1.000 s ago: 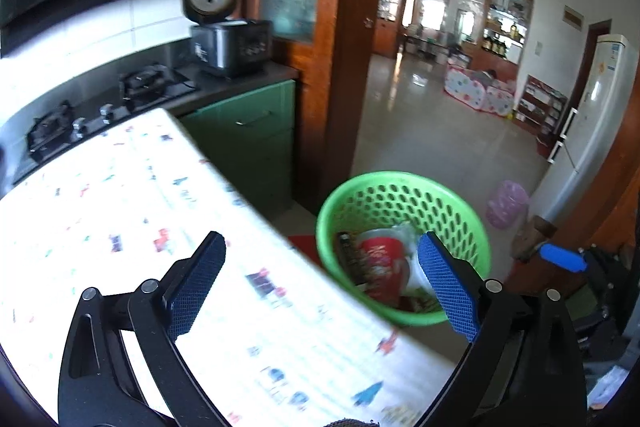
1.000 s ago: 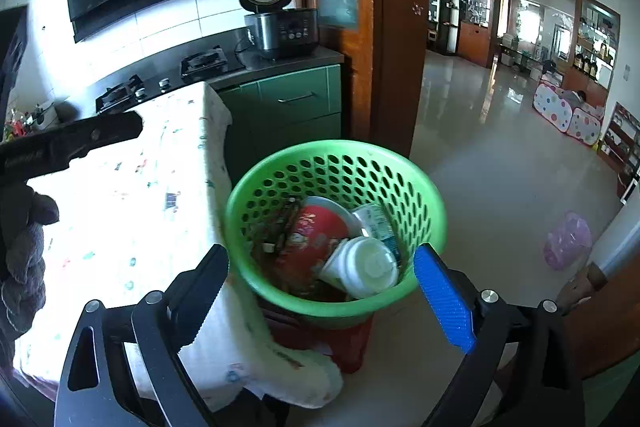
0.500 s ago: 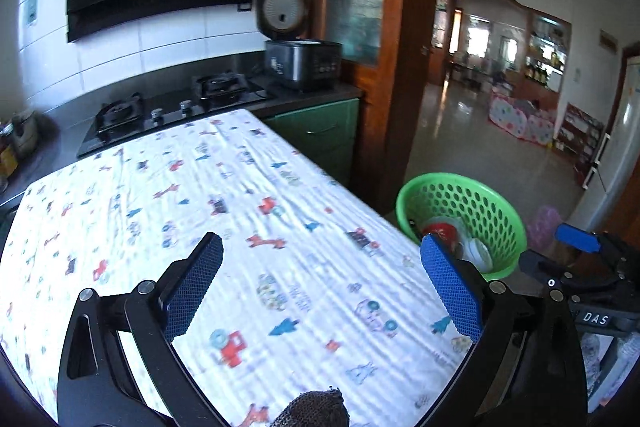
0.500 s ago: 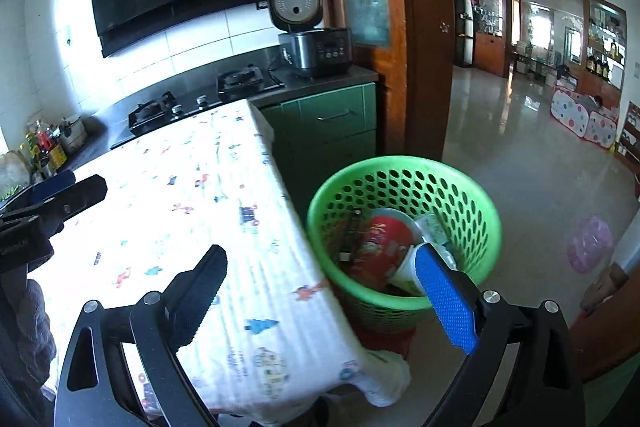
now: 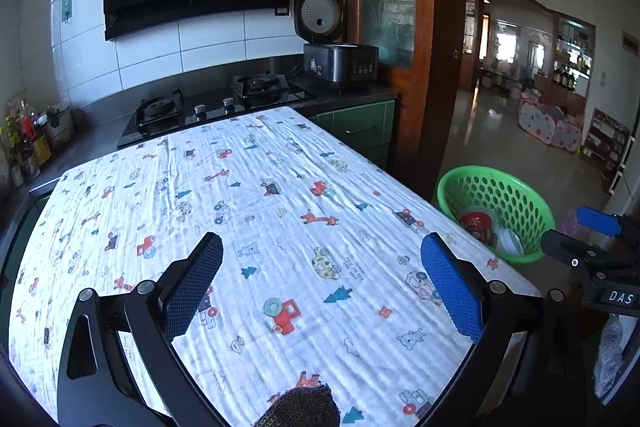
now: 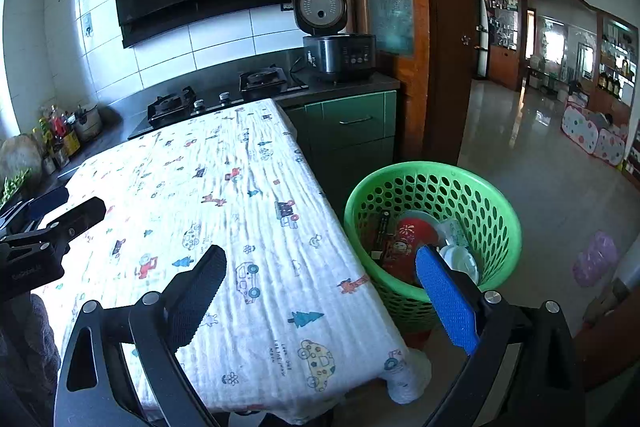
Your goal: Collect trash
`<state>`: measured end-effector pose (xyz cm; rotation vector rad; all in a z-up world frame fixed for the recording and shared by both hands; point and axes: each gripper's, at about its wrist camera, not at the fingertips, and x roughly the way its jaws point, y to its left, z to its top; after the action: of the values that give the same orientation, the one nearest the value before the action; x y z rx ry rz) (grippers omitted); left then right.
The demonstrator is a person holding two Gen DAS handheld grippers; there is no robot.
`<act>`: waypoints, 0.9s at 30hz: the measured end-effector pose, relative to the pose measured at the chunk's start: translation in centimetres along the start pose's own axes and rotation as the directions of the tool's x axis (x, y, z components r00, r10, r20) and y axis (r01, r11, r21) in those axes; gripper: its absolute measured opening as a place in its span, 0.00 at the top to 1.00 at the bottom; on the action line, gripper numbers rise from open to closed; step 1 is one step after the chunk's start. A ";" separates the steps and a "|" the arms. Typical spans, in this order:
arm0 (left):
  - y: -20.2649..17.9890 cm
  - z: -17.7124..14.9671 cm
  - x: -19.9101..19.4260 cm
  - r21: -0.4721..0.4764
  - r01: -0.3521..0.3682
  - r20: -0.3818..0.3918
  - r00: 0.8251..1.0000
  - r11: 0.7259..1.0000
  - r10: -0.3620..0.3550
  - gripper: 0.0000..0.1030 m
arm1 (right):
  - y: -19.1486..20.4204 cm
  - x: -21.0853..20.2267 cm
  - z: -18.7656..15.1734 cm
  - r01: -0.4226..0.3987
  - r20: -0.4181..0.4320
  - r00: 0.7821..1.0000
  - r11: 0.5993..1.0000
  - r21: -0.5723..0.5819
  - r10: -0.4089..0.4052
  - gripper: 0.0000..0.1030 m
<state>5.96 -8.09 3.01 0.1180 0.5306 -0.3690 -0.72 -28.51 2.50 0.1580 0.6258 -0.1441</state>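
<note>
A green perforated basket [image 6: 434,183] [image 5: 496,181] stands on the floor by the table's right edge. Inside lie a red bowl [image 6: 412,233], a white lid [image 6: 460,261] and a dark wrapper [image 6: 380,231]. My left gripper [image 5: 322,281] hovers open above the cloth-covered table [image 5: 240,195], nothing between its fingers. My right gripper [image 6: 320,291] is open too, over the table's near right corner, its blue pad [image 6: 446,299] in front of the basket. Each gripper shows at the edge of the other's view: the right gripper [image 5: 596,239], the left gripper [image 6: 48,223].
The table [image 6: 224,195] wears a white cloth with cartoon prints. Behind it run a gas hob [image 5: 216,103], a rice cooker [image 5: 340,63] with its lid up, and green cabinets [image 6: 352,131]. A wooden door frame [image 6: 444,35] opens onto a tiled hall. A pink bag [image 6: 596,259] lies on the floor.
Both grippers have drawn back and up from the basket toward the table's near side. The basket now sits smaller and further right in the left wrist view.
</note>
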 end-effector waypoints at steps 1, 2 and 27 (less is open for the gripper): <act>-0.1 0.0 0.0 0.005 -0.007 0.006 1.000 1.000 0.007 0.05 | 0.1 0.1 0.0 -0.003 -0.001 1.000 1.000 0.000 0.003 0.10; -0.1 0.0 -0.2 0.011 -0.014 0.010 1.000 1.000 0.014 0.05 | 0.3 0.1 -0.1 -0.008 -0.001 1.000 1.000 -0.001 0.008 0.10; 1.0 -0.2 -1.0 -0.043 -0.037 0.028 0.999 0.998 0.038 0.05 | 0.9 -0.2 -0.3 0.015 0.029 0.999 1.000 -0.013 -0.014 0.10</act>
<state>5.47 -6.87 3.38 0.0810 0.5073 -0.3225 -0.86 -27.61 2.44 0.1384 0.5989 -0.1558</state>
